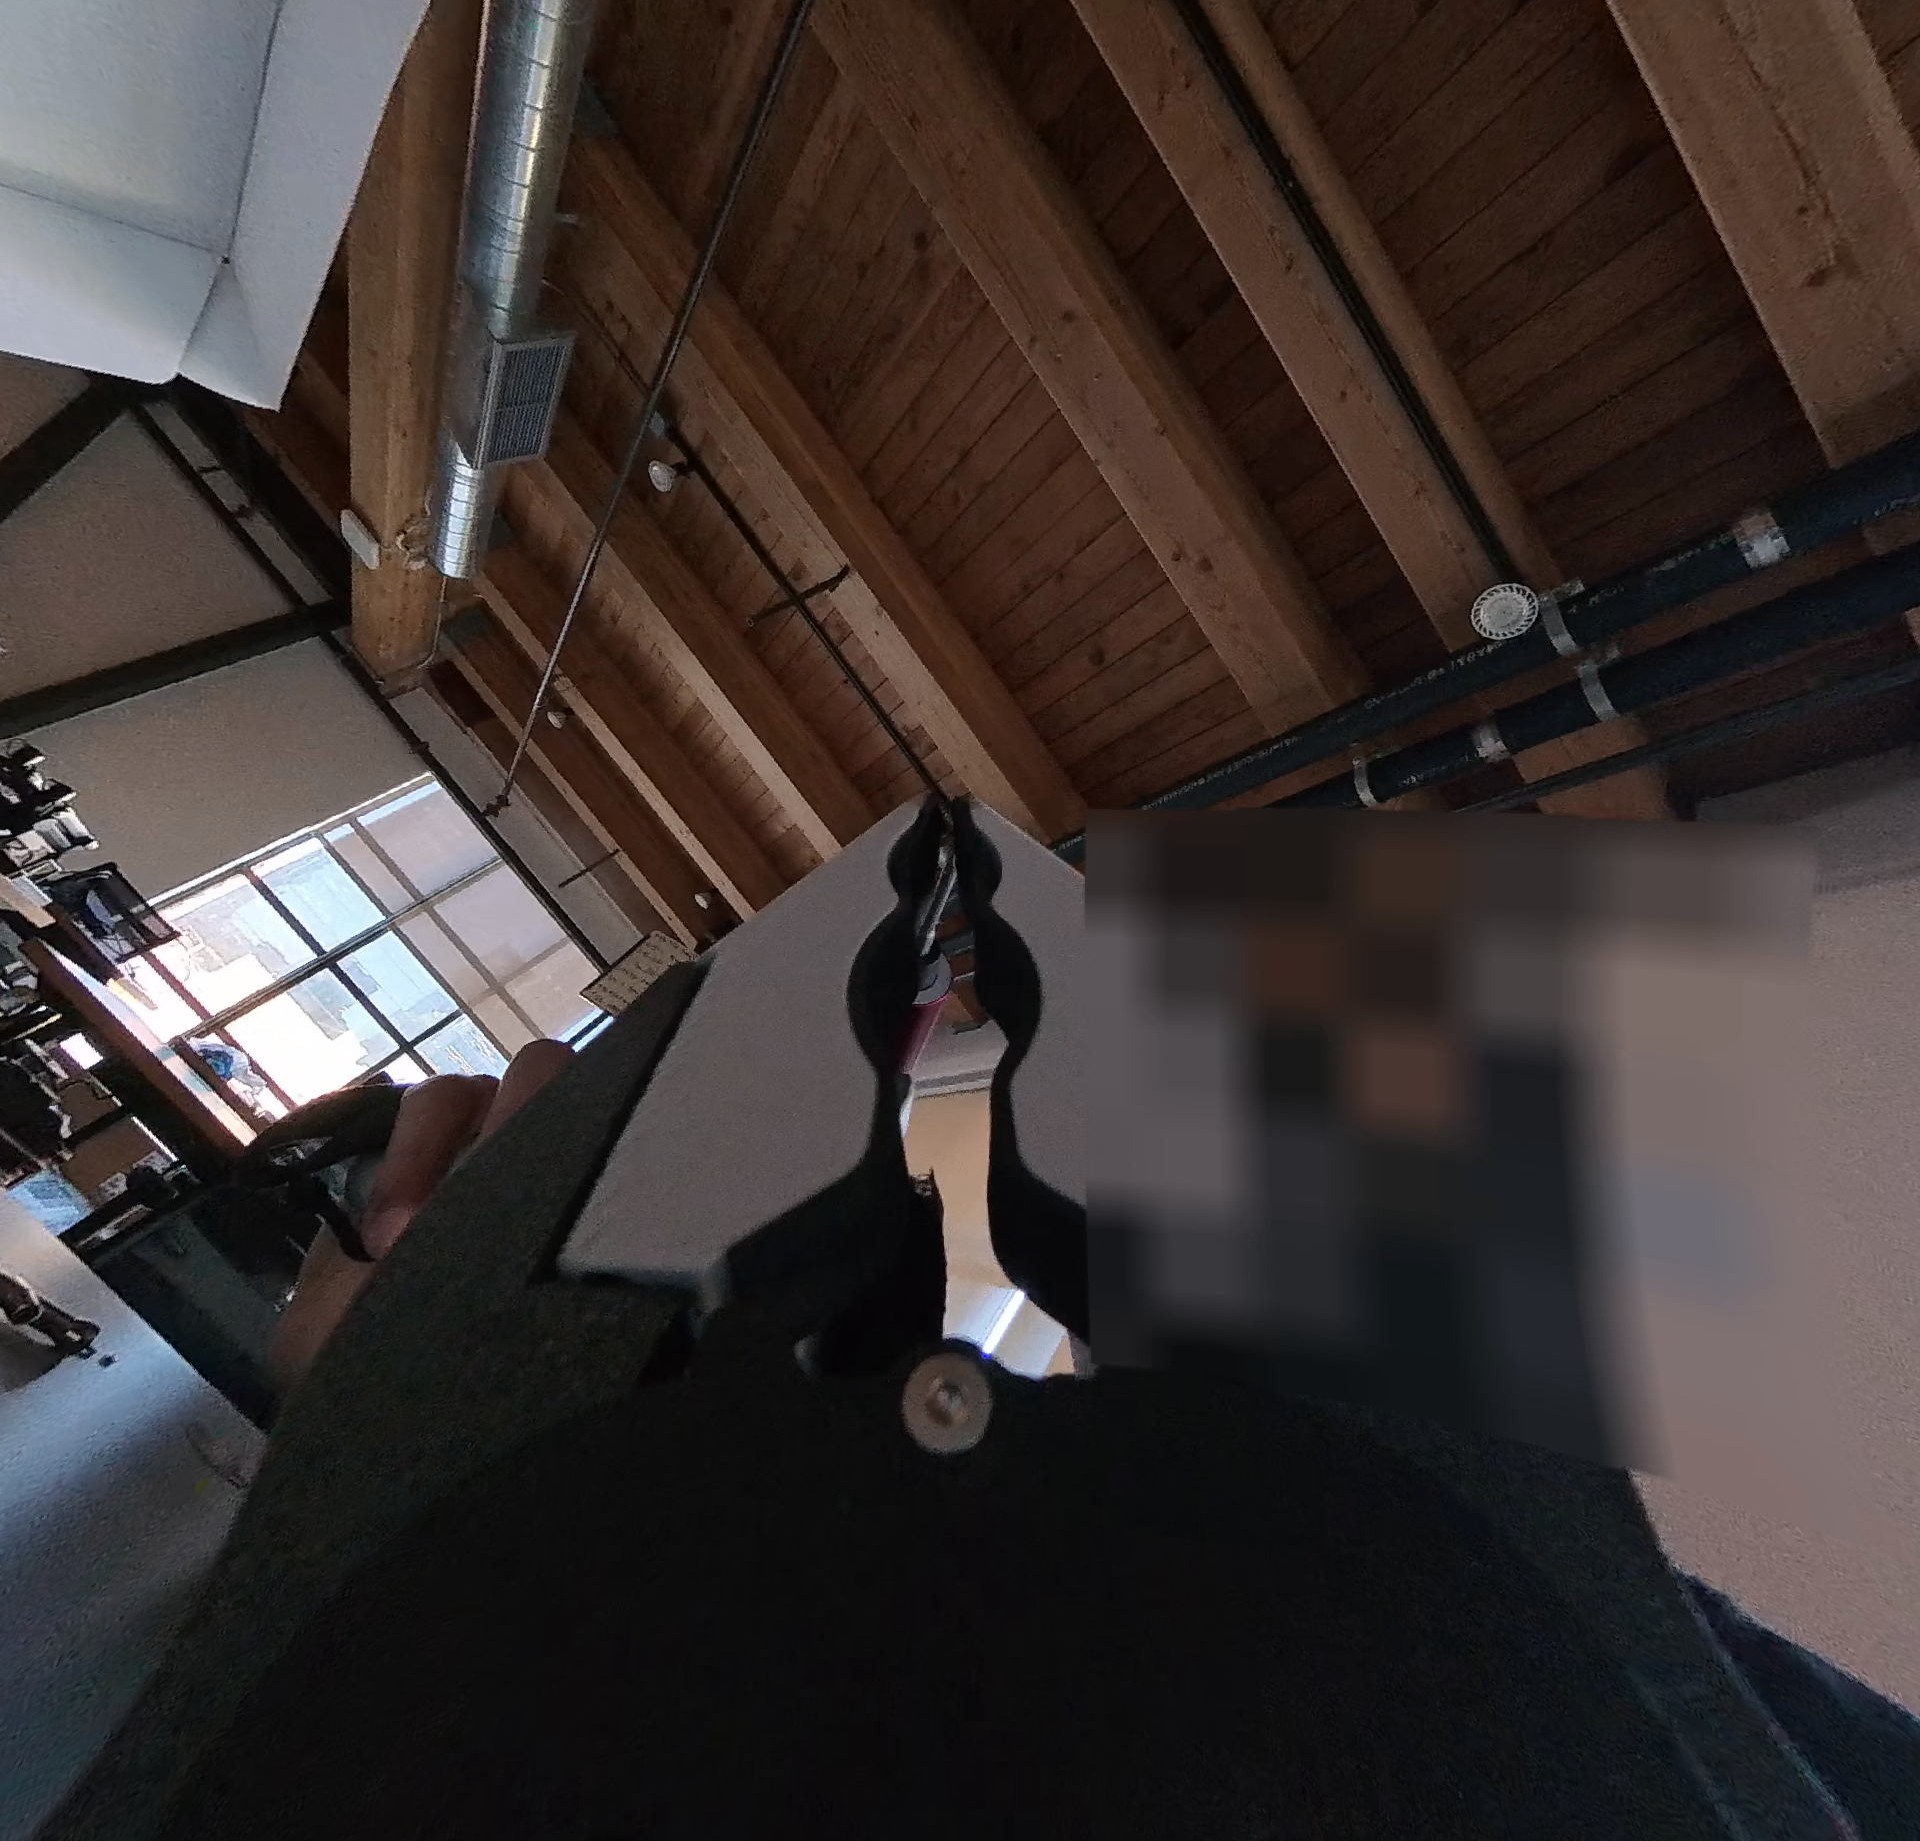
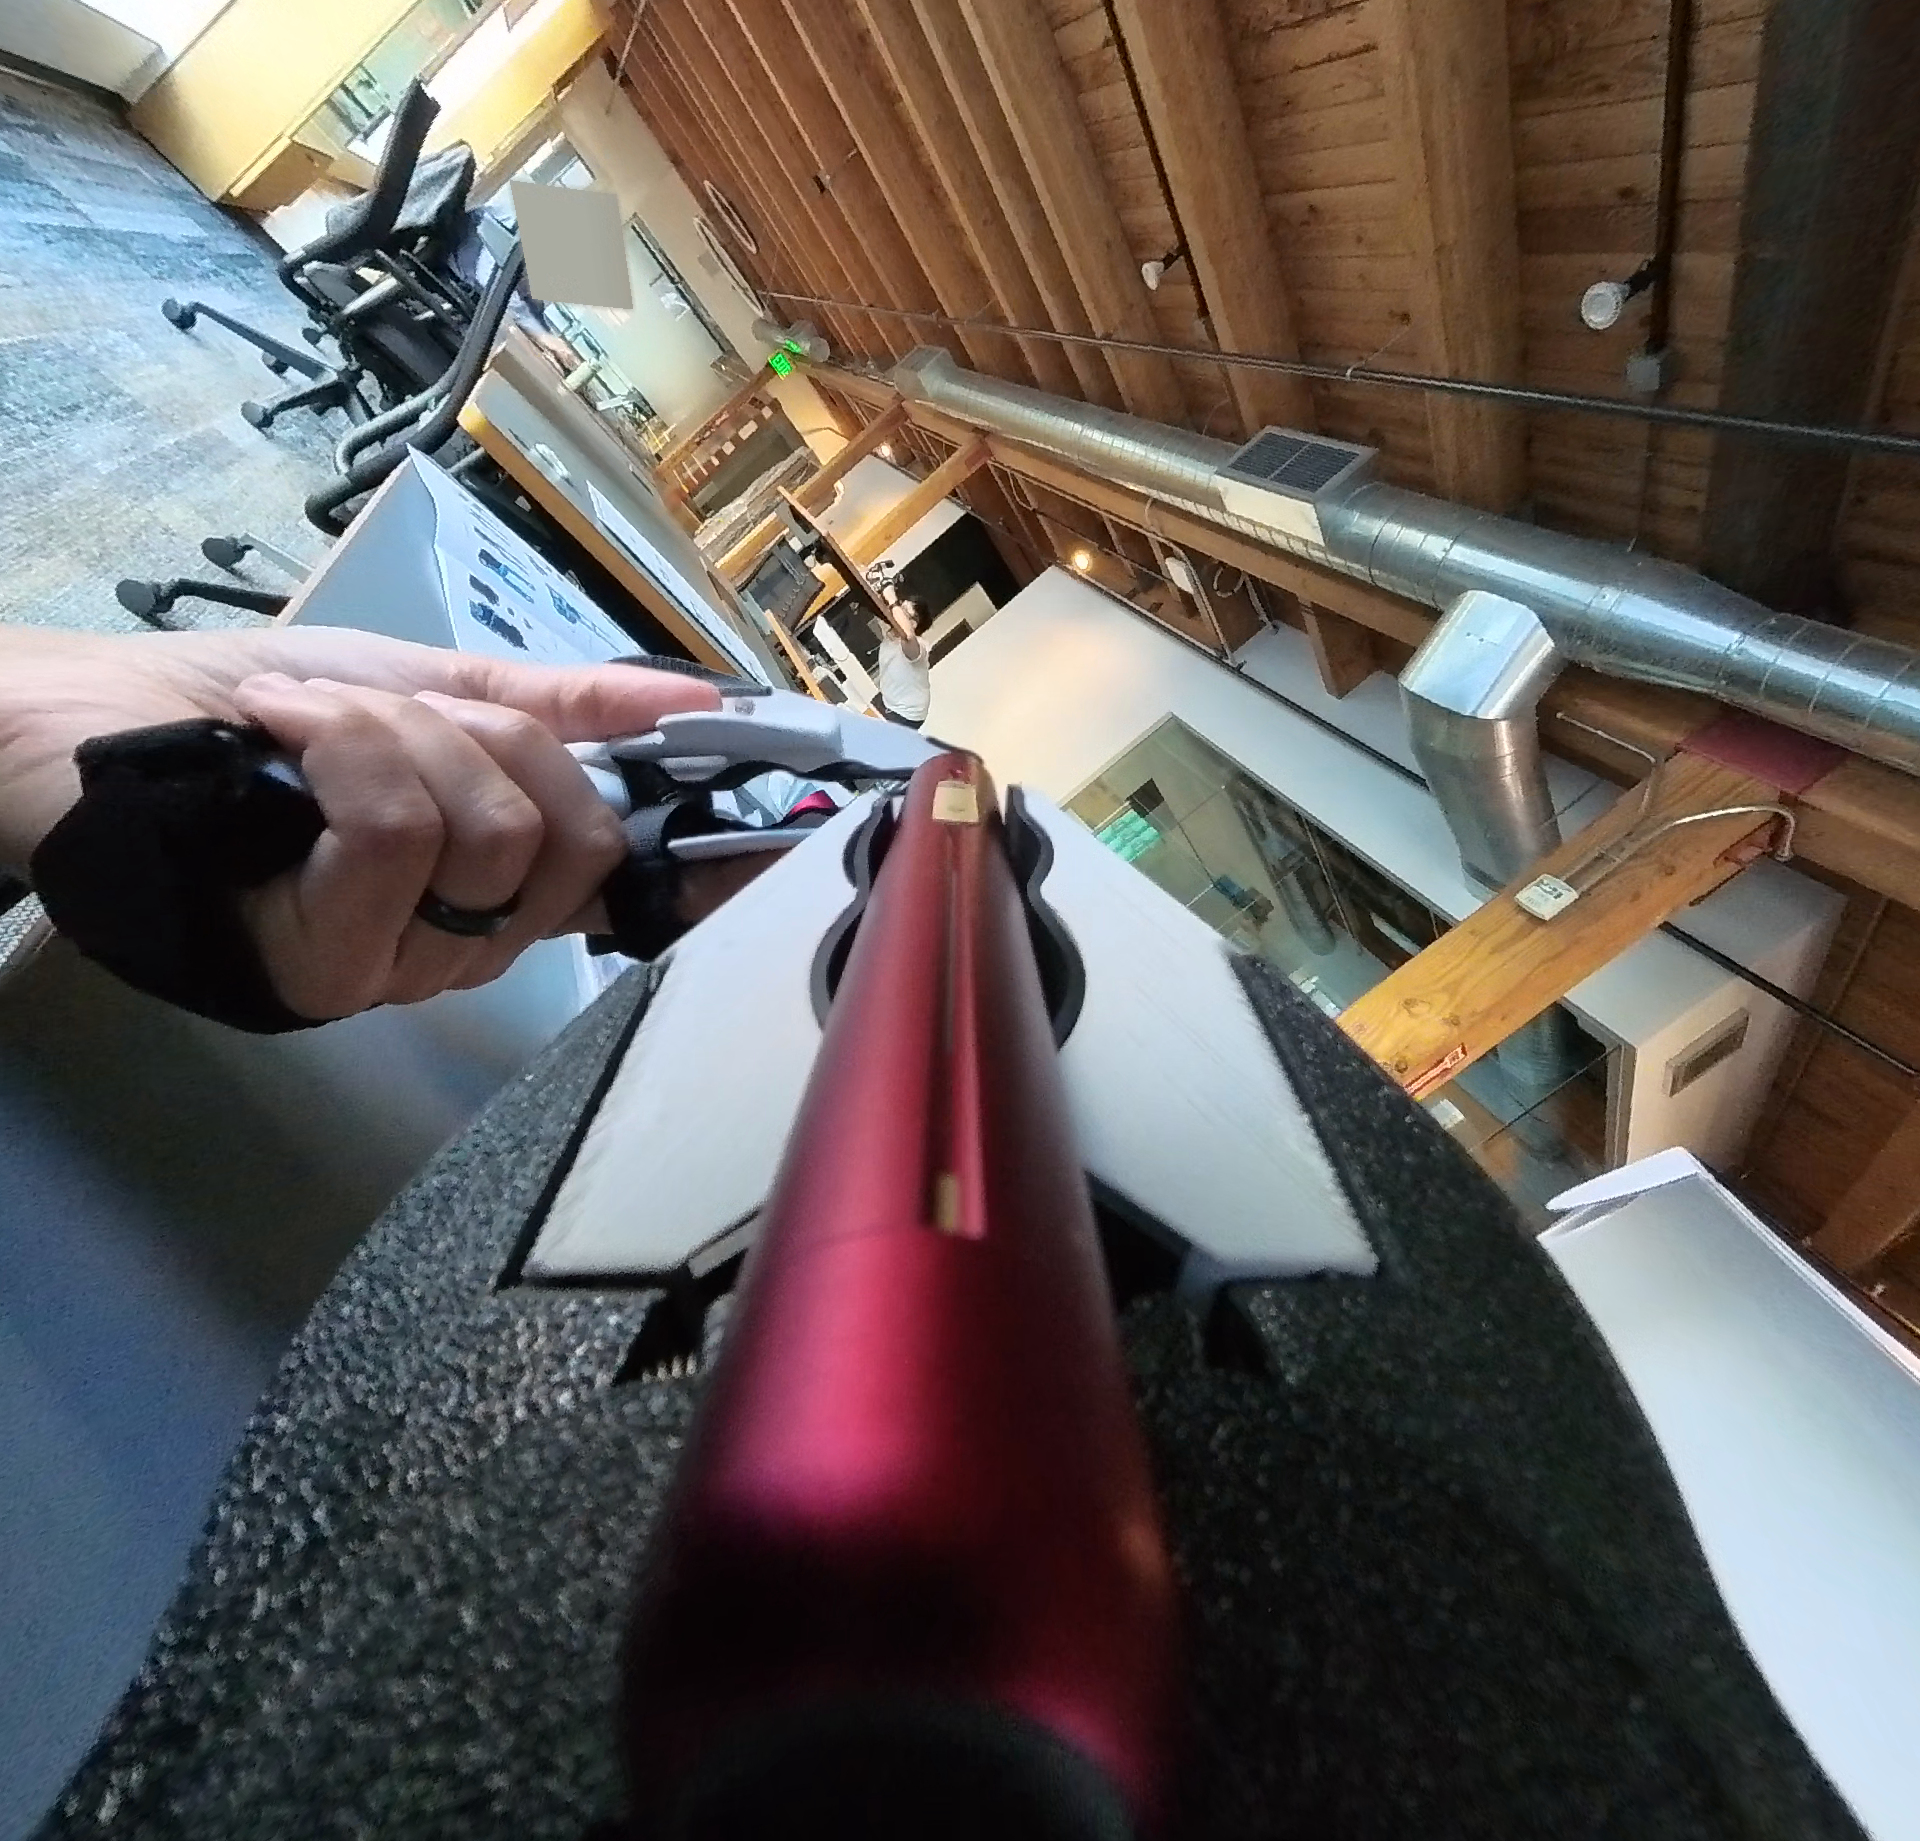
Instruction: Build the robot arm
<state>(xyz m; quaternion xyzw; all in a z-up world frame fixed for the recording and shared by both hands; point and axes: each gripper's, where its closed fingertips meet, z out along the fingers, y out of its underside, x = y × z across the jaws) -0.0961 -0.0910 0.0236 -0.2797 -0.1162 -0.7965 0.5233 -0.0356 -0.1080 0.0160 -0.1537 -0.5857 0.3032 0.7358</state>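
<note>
My right gripper [image 2: 951,783] is clamped on a dark red pen cap [image 2: 914,1220] that runs back along the fingers toward the camera, clip facing up. My left gripper [image 1: 948,835] pinches the pen's [image 1: 928,1012] thin metal front end, red barrel behind it, pointed at the wooden ceiling [image 1: 1143,337]. A hand [image 2: 395,835] grips the other tool's handle just left of the cap.
</note>
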